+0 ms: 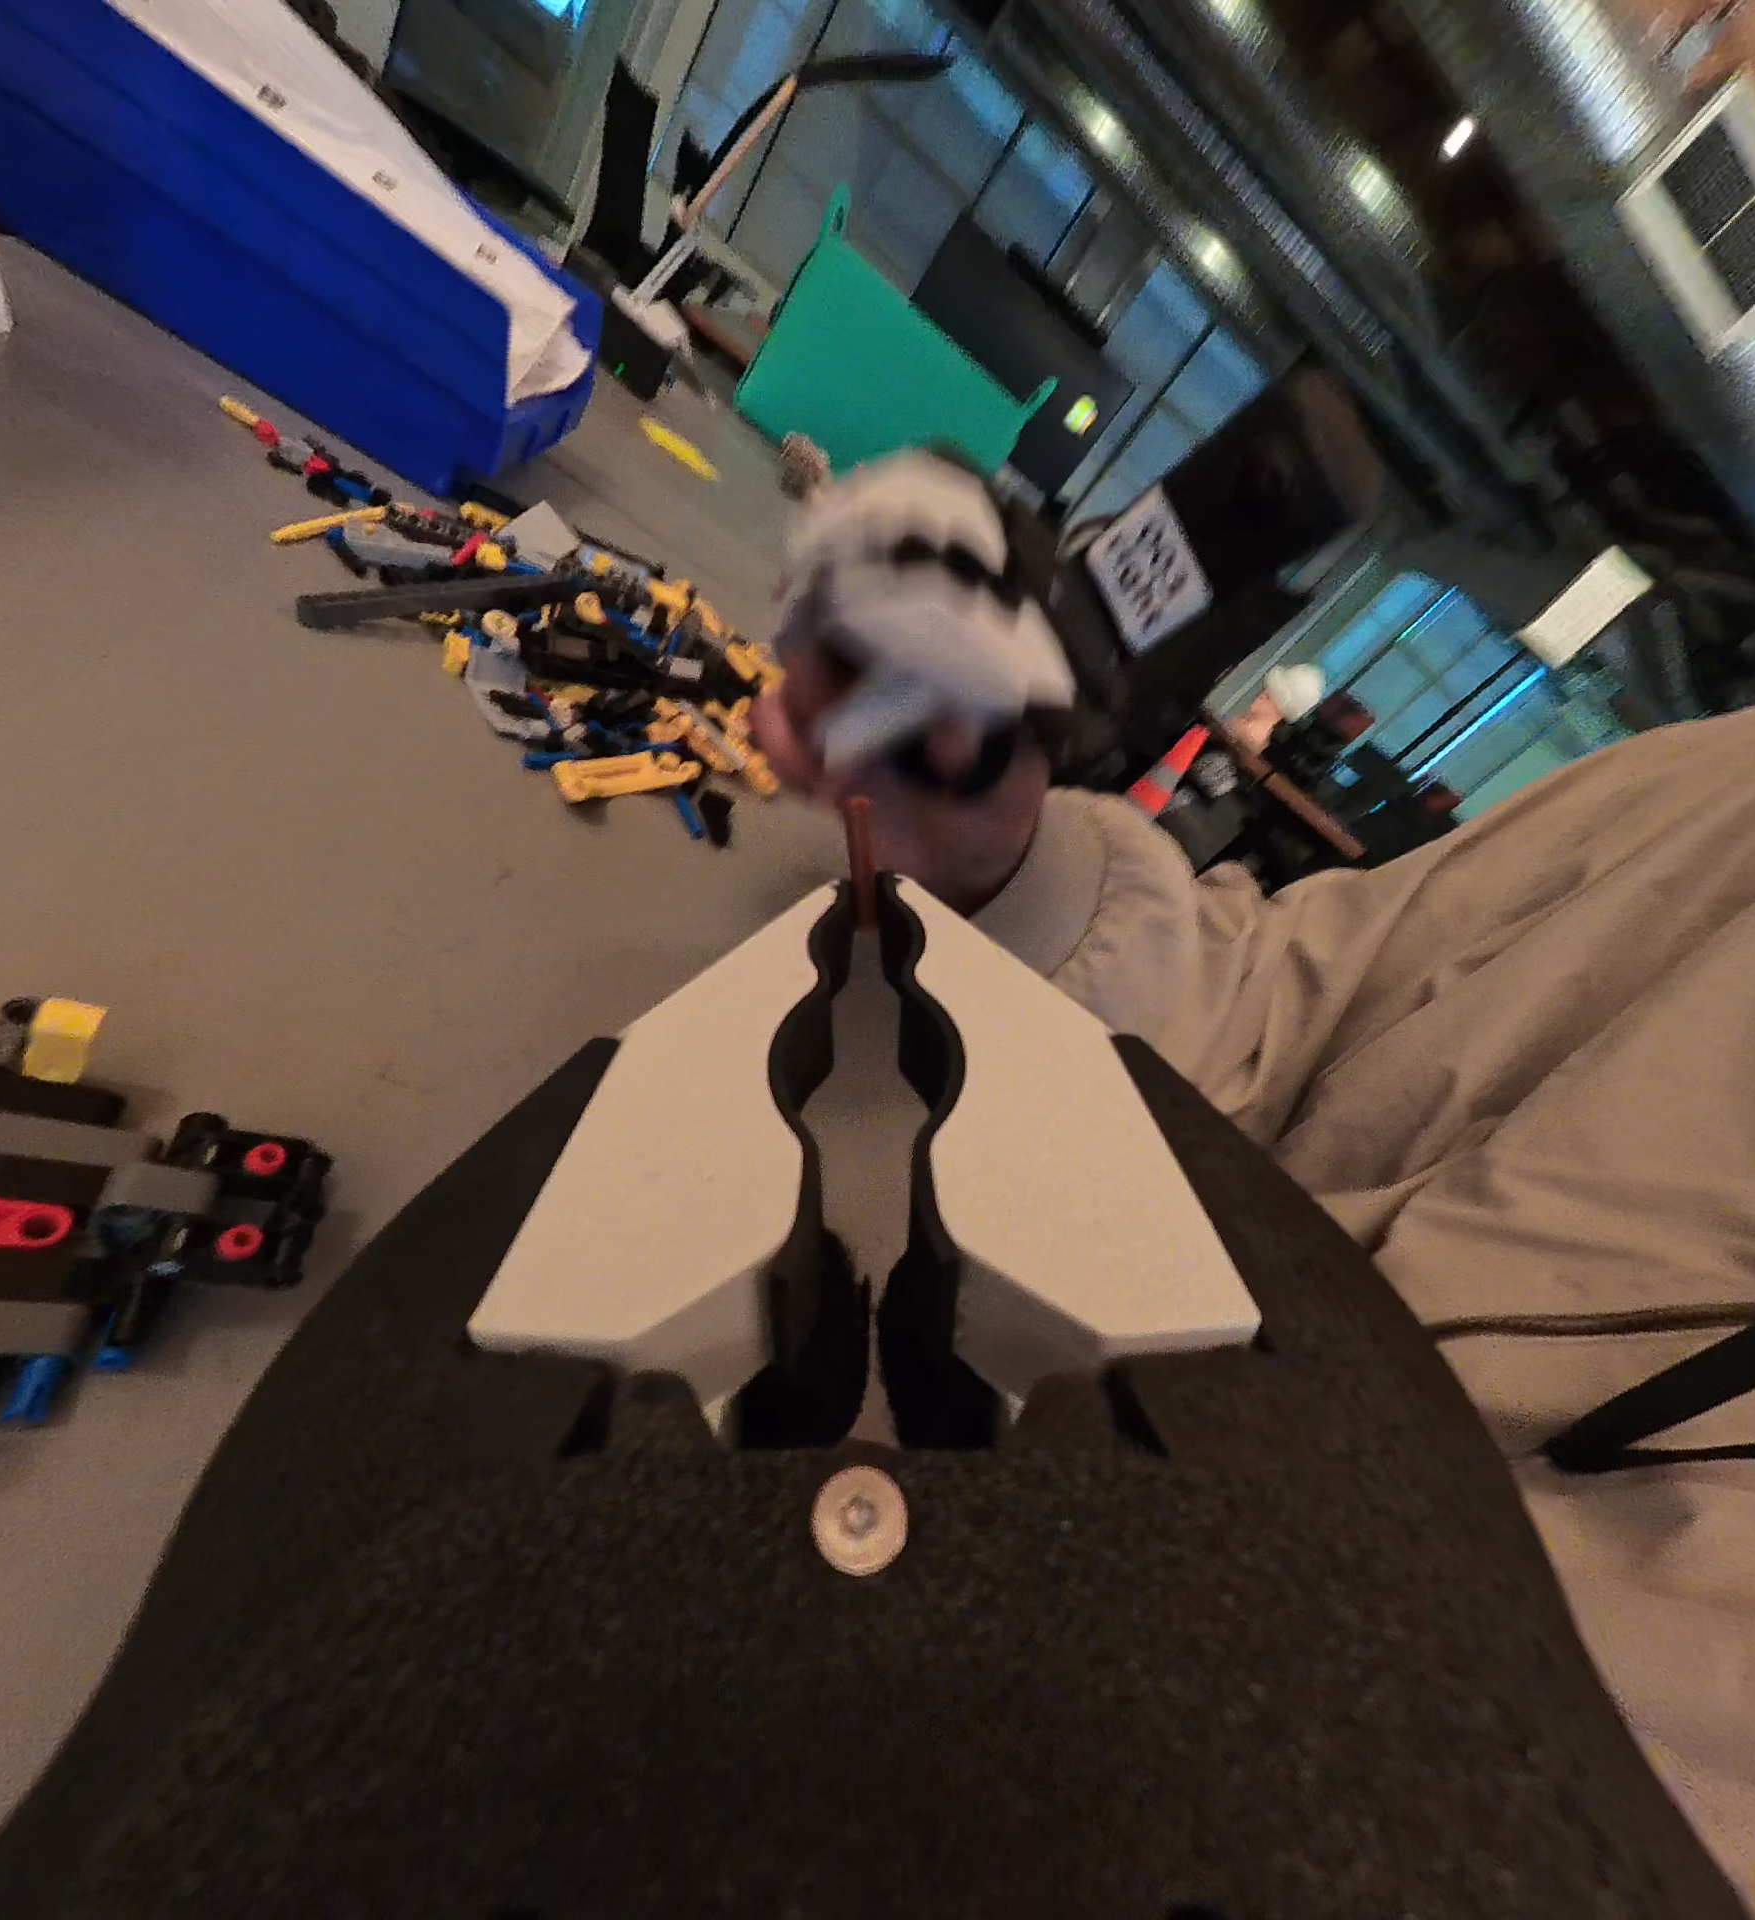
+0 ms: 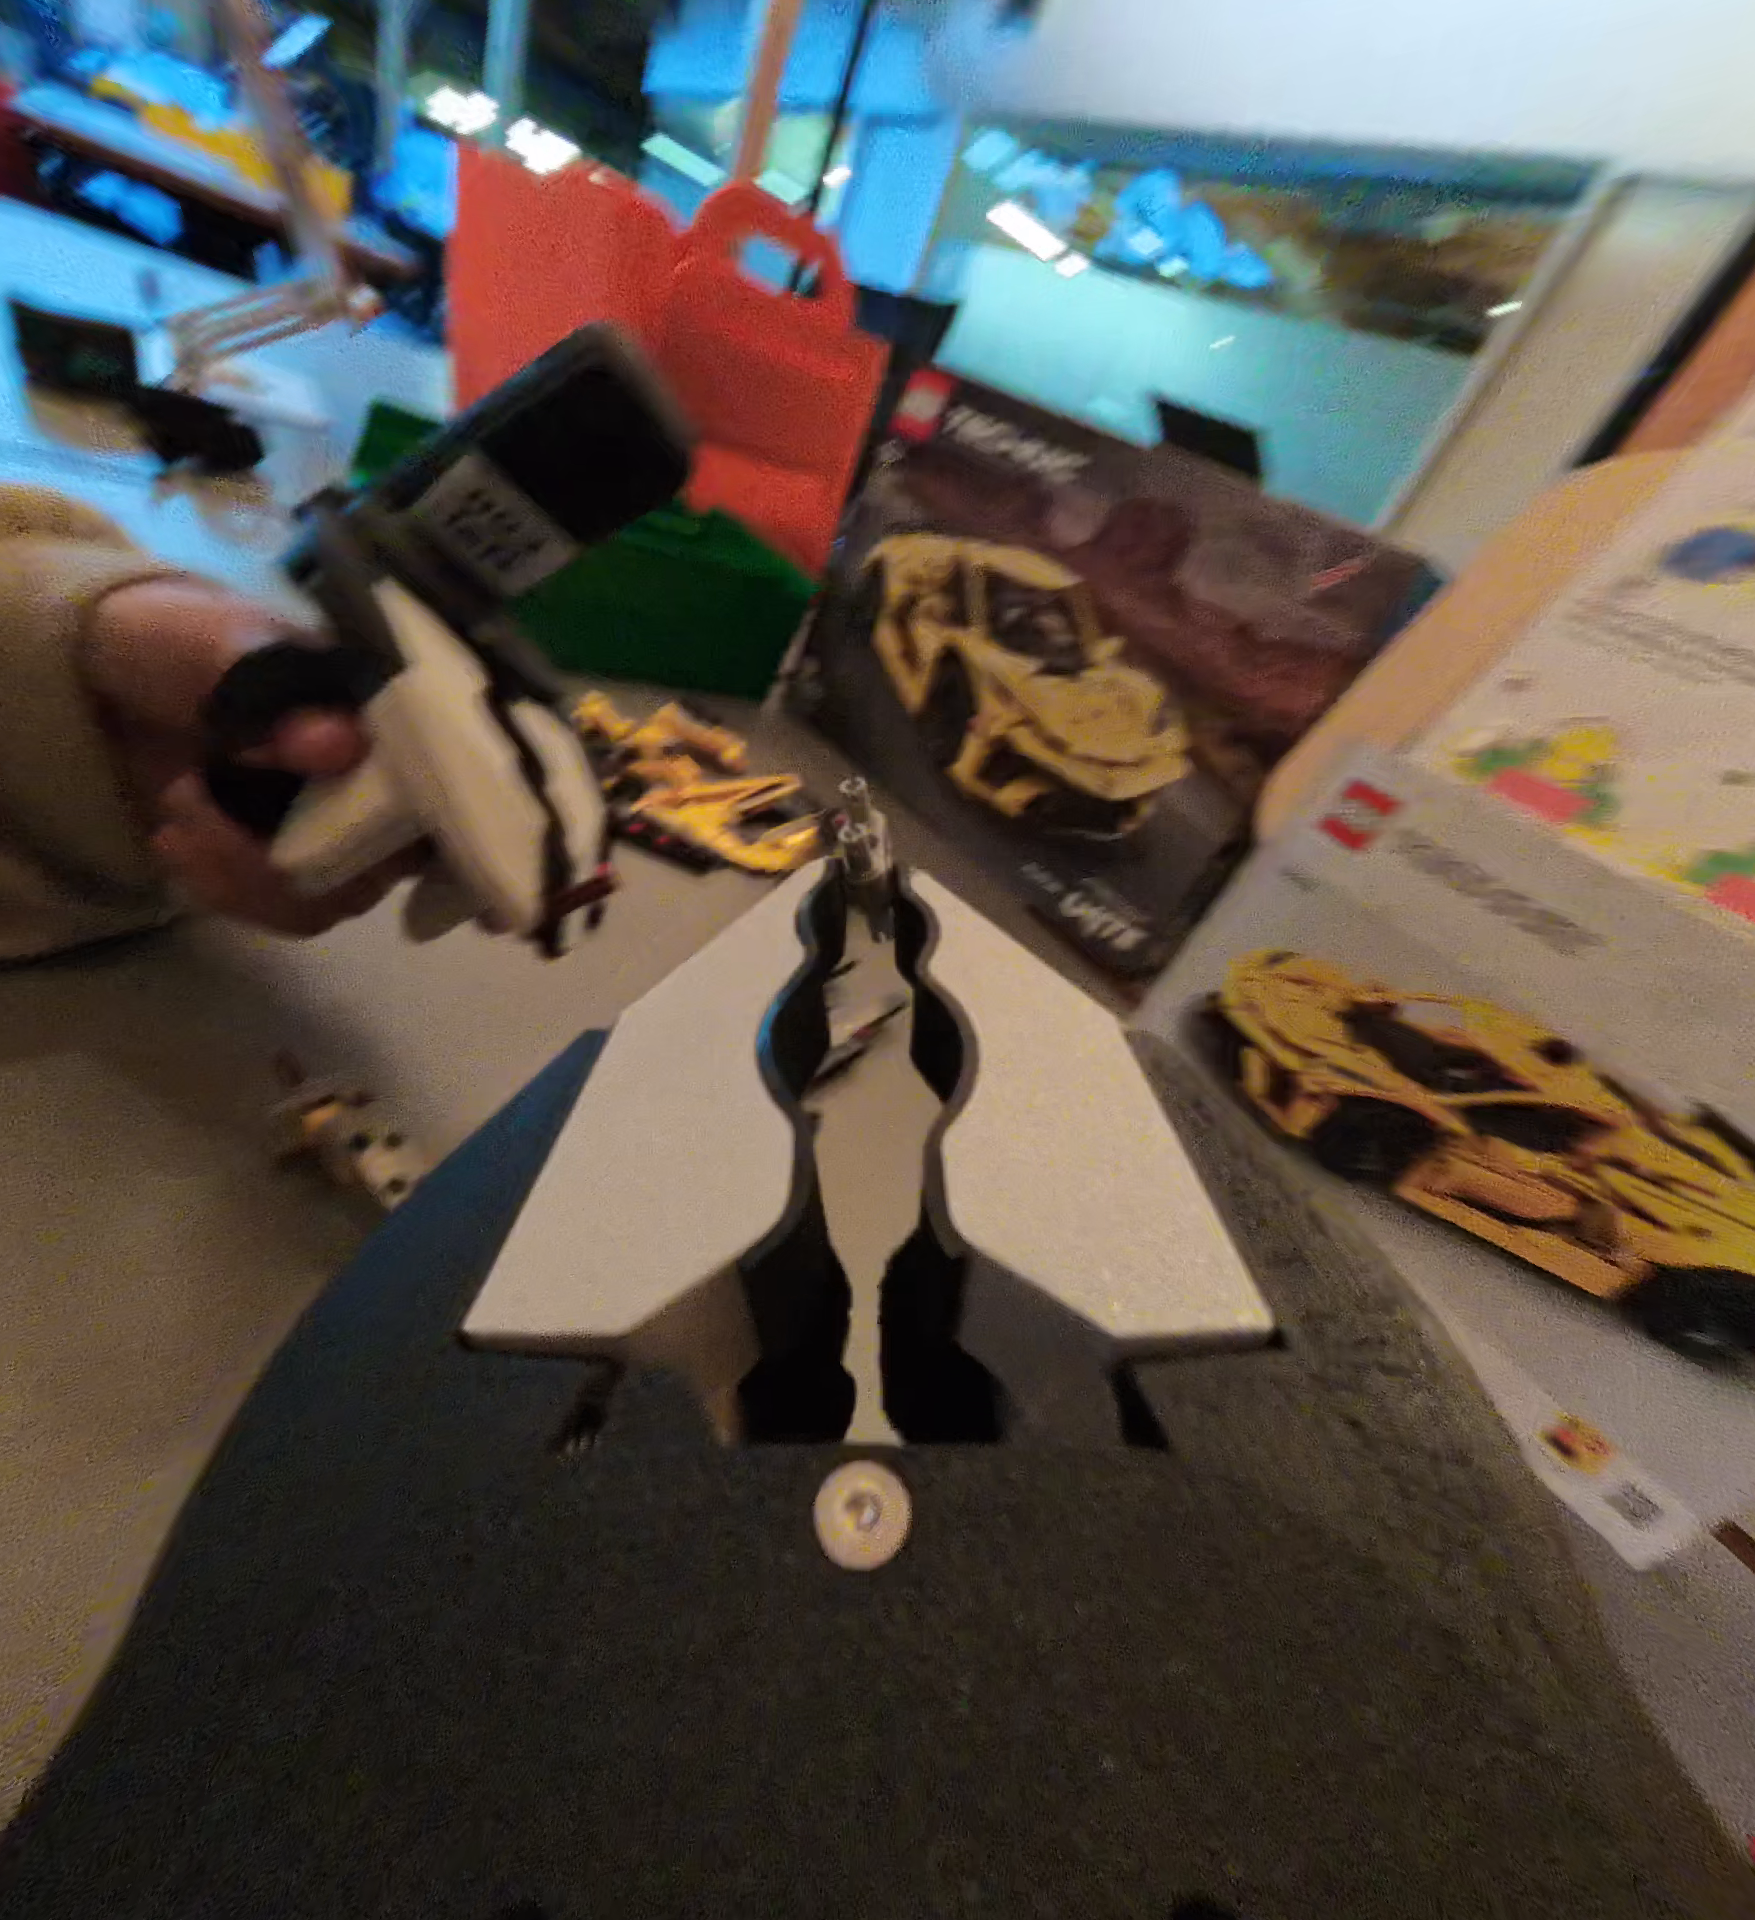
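Note:
In the left wrist view my left gripper is shut on a thin brown-red rod that sticks out past the tips. Just beyond it the right gripper shows blurred in a person's hand. In the right wrist view my right gripper is shut on a small grey part with metal-looking pins. To its left the left gripper is held by a hand, with the rod at its tip. The two gripper tips are close together above the grey table.
A pile of yellow, black and blue bricks lies mid-table, and a partly built black assembly lies at the left. A blue bin stands behind. Two boxes with a yellow car picture, yellow parts and a red bag are on the right side.

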`<act>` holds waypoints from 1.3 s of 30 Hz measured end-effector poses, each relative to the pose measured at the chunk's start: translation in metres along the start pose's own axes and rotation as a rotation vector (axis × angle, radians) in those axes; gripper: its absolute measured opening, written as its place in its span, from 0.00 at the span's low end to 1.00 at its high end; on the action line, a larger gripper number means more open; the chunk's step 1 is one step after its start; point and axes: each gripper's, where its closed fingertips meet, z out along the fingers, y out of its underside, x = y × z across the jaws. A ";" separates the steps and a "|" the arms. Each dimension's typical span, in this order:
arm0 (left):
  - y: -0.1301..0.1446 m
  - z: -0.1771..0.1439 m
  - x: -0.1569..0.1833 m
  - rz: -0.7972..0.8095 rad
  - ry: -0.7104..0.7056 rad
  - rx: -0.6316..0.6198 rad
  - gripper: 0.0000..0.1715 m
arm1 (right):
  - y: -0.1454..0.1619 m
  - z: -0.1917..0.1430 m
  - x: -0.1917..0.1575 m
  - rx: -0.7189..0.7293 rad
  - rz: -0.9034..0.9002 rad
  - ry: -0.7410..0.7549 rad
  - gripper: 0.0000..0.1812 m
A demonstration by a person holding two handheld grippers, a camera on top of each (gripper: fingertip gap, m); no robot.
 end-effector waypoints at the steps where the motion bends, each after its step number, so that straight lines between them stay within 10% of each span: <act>1: 0.003 0.001 0.001 0.014 -0.003 -0.015 0.02 | -0.009 -0.015 0.027 0.071 0.062 0.083 0.04; 4: -0.004 0.001 0.005 0.007 0.017 0.020 0.02 | 0.017 -0.057 0.094 0.030 0.308 0.248 0.04; 8: -0.002 -0.002 -0.012 0.015 -0.077 0.009 0.02 | 0.115 -0.112 0.116 -0.520 0.508 0.271 0.05; 11: -0.003 -0.004 -0.015 -0.016 -0.073 0.016 0.02 | 0.092 -0.135 0.125 -0.162 1.114 0.124 0.04; 17: 0.003 -0.001 -0.018 0.012 -0.103 -0.017 0.02 | 0.083 -0.154 0.123 -0.098 1.274 -0.013 0.04; 24: 0.005 0.000 -0.020 0.020 -0.118 -0.029 0.02 | 0.113 -0.164 0.127 -0.234 1.268 0.091 0.04; 30: 0.007 0.001 -0.022 0.032 -0.136 -0.042 0.02 | 0.165 -0.205 0.146 -0.675 0.824 0.416 0.12; 36: 0.011 0.005 -0.019 0.080 -0.147 -0.057 0.02 | 0.099 -0.202 0.173 -0.468 0.534 0.521 0.19; 39: 0.011 0.007 -0.018 0.170 -0.177 -0.066 0.02 | 0.064 -0.143 0.117 -0.370 0.584 0.241 0.18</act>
